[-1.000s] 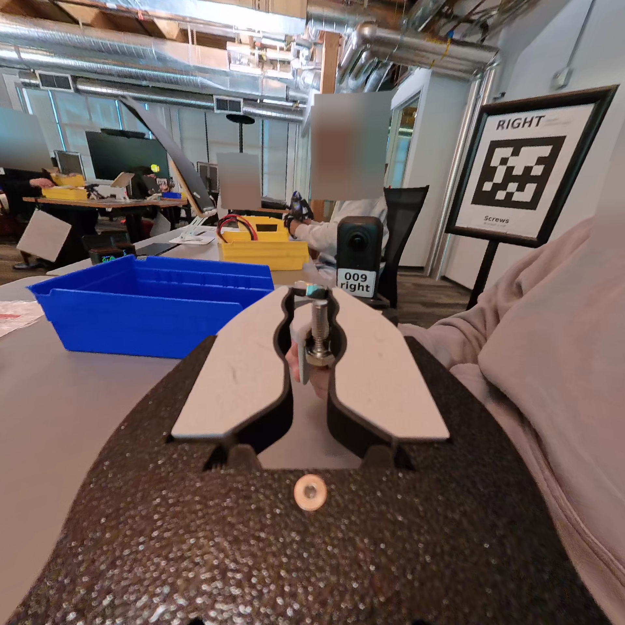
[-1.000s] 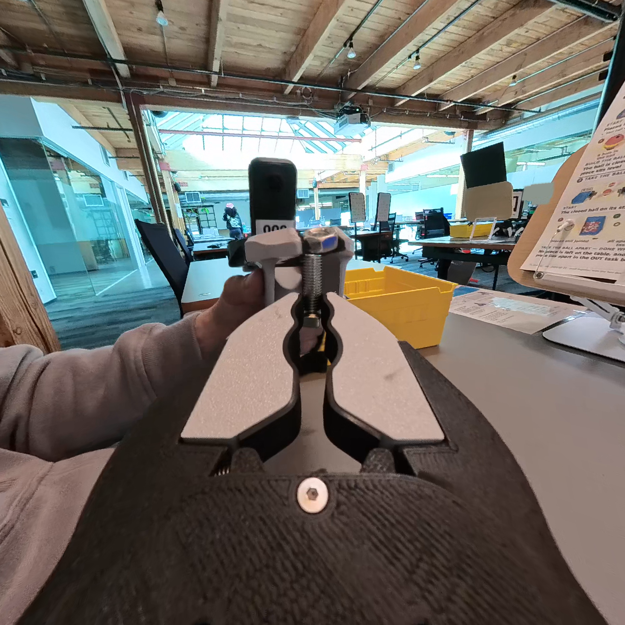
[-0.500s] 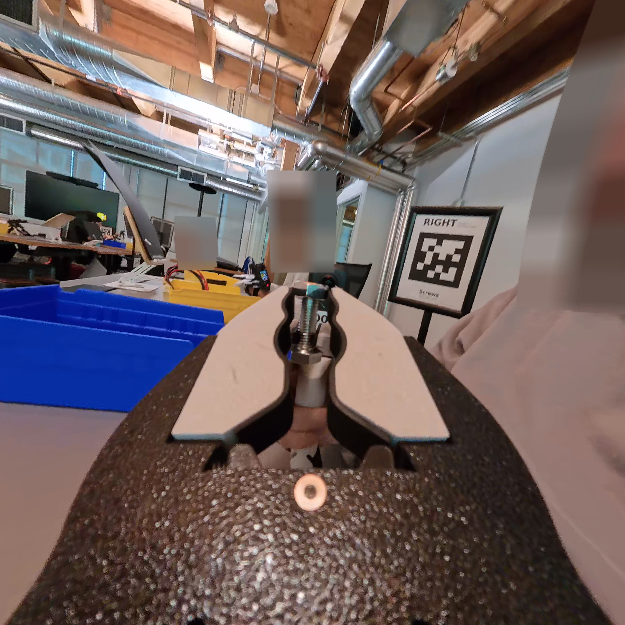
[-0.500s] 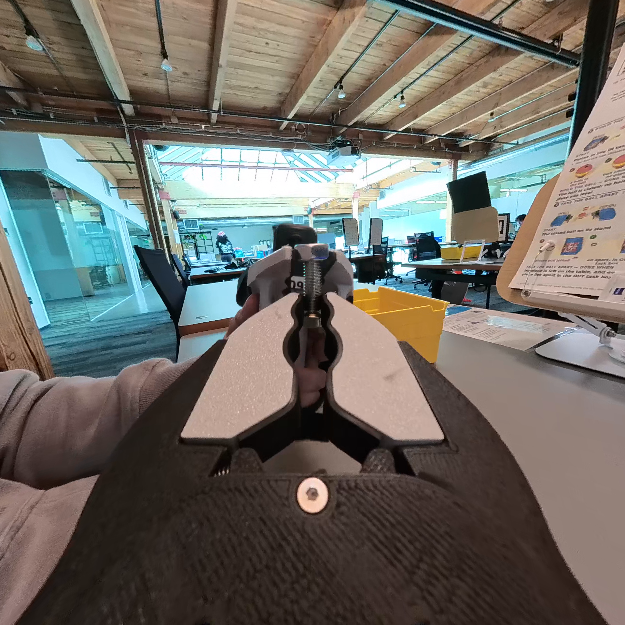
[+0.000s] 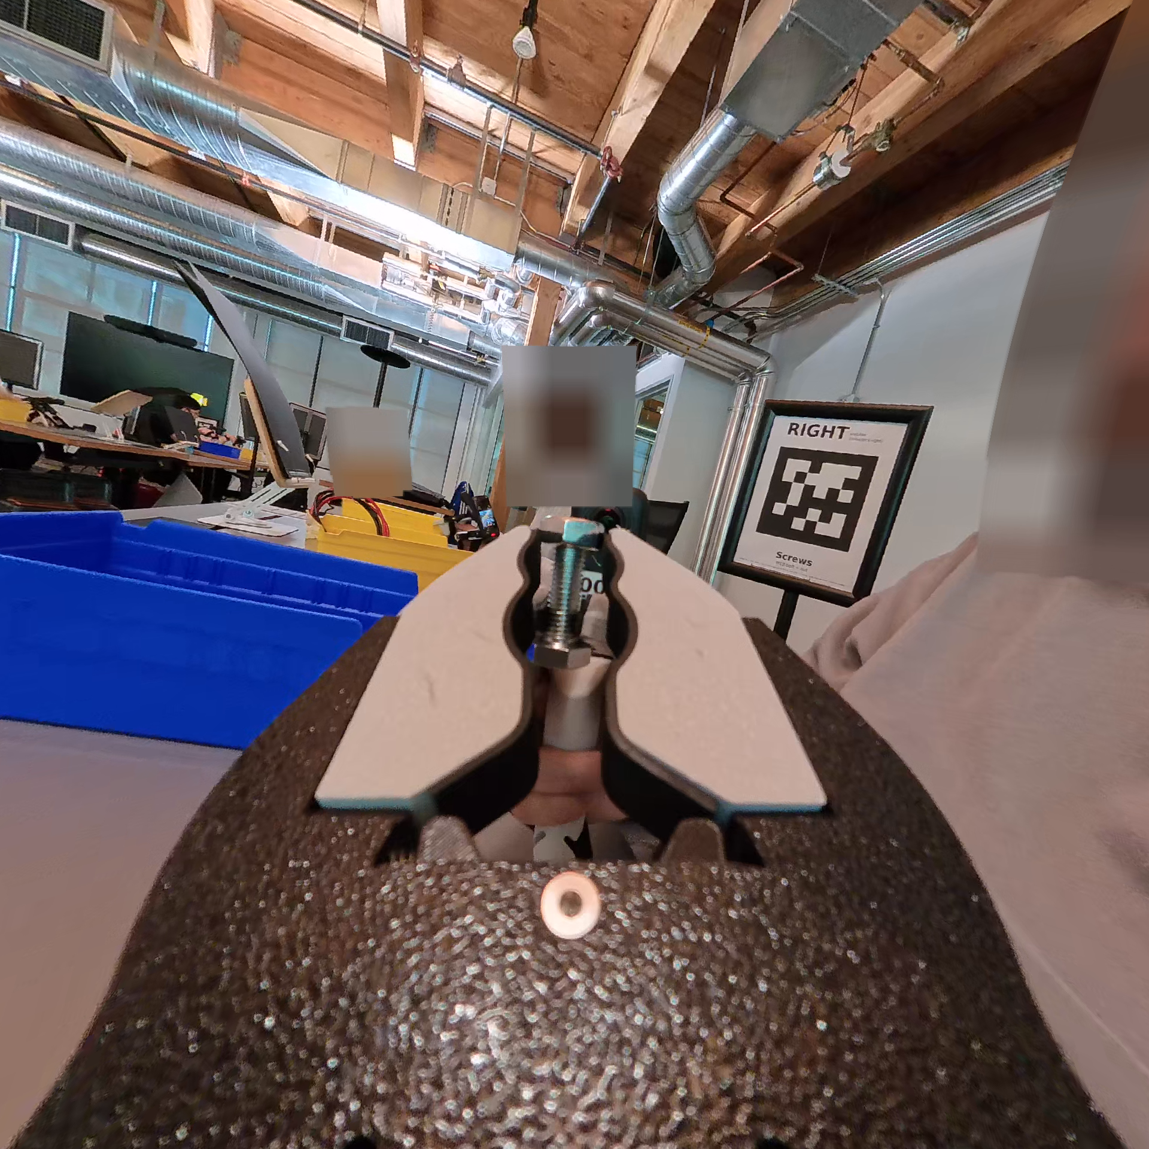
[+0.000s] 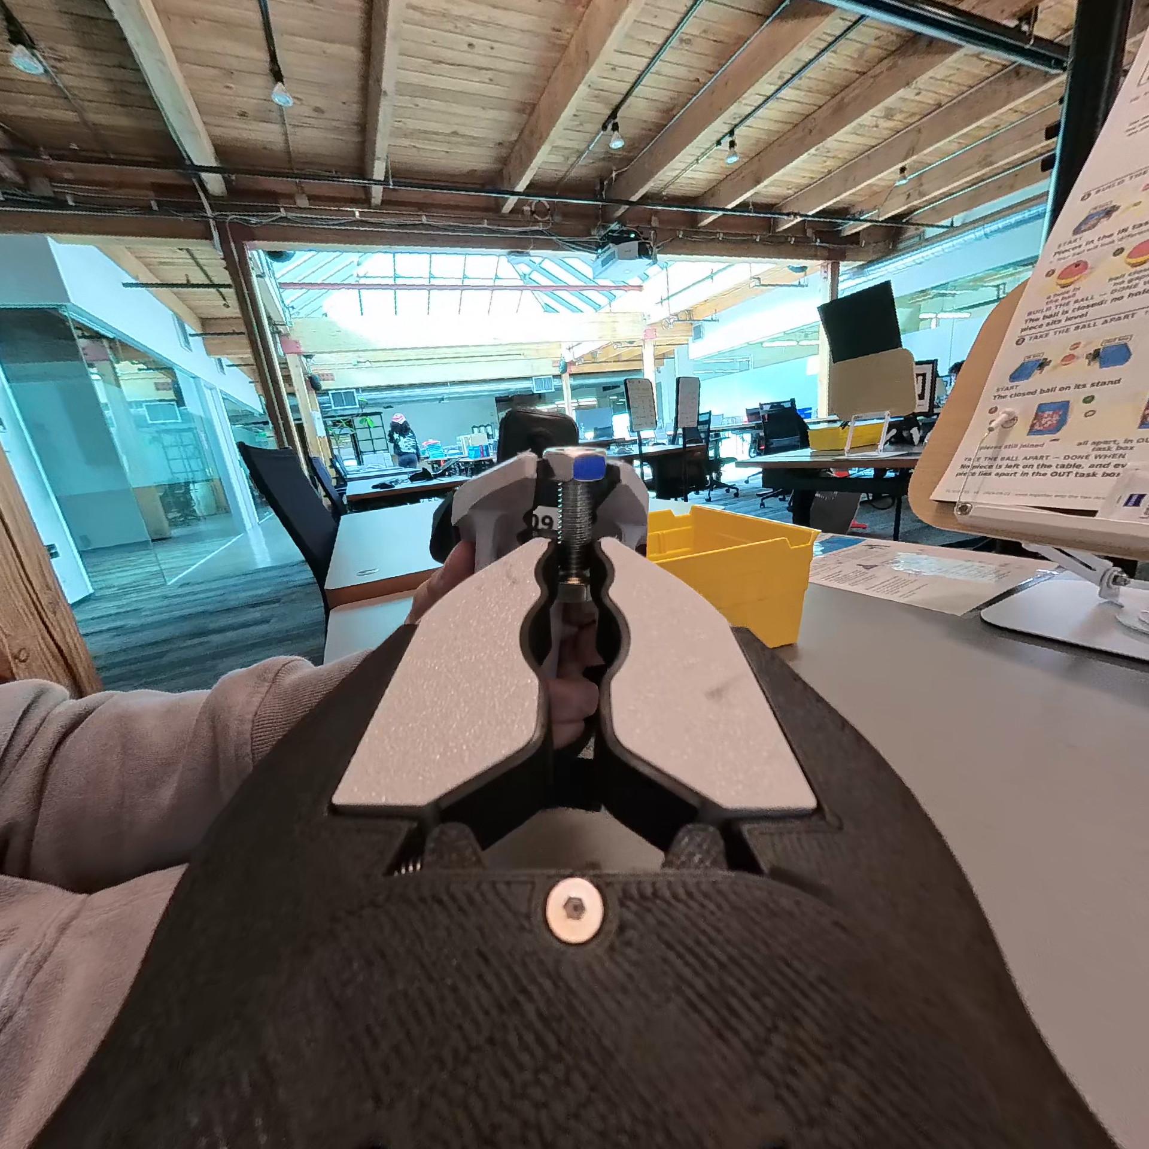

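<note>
A steel bolt (image 5: 562, 590) with a hex head and a nut (image 5: 559, 656) on its thread is held up in the air between my two grippers, which face each other. My left gripper (image 5: 569, 538) is shut on the bolt's head at its fingertips. The right wrist view shows this too, with the left gripper's grey fingers (image 6: 497, 503) around the head. My right gripper (image 6: 573, 550) is shut on the bolt's (image 6: 575, 516) threaded shank. The nut (image 6: 572, 590) sits just behind its tips in the hollow. One of its fingers (image 5: 575, 702) shows below the nut in the left wrist view.
A blue bin (image 5: 155, 622) stands on the grey table at the left, with a yellow bin (image 5: 385, 541) behind it. Another yellow bin (image 6: 733, 559) and an instruction board on a stand (image 6: 1057, 373) are on the table (image 6: 964, 746) at the right. A framed sign (image 5: 821, 497) stands nearby. My left and right fingertips are right by each other.
Both views have tilted upward; the left one now takes in much more ceiling. The left gripper sits lower and closer in the right wrist view. Both grippers have kept their hold on the bolt.
</note>
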Tool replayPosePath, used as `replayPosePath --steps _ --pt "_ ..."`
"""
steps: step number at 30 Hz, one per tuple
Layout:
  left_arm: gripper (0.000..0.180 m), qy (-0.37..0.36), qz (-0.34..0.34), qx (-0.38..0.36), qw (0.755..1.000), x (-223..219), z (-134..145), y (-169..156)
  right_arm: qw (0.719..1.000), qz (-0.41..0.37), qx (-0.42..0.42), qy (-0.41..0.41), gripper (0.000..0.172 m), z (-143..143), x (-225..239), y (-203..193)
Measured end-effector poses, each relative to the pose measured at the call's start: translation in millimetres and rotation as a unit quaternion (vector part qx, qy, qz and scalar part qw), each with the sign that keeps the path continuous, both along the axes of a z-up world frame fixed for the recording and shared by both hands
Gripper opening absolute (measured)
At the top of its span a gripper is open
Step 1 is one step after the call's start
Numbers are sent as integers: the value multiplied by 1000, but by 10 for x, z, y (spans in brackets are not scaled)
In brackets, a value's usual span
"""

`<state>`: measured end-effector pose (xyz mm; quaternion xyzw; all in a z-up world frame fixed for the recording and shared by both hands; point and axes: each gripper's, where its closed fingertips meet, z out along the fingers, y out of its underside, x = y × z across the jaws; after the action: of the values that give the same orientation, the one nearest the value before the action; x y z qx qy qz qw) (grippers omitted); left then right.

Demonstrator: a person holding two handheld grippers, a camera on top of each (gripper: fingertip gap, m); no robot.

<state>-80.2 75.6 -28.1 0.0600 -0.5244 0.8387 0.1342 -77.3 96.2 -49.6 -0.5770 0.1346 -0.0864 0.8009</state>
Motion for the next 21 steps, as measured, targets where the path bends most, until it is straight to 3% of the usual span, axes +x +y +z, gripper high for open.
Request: replayPosePath --steps 14,21 --pt "29 -15 26 17 999 42 -33 1 1000 2 -20 14 9 -44 15 28" --pt "40 -71 119 68 988 149 9 111 999 -9 -27 20 9 -4 58 -34"
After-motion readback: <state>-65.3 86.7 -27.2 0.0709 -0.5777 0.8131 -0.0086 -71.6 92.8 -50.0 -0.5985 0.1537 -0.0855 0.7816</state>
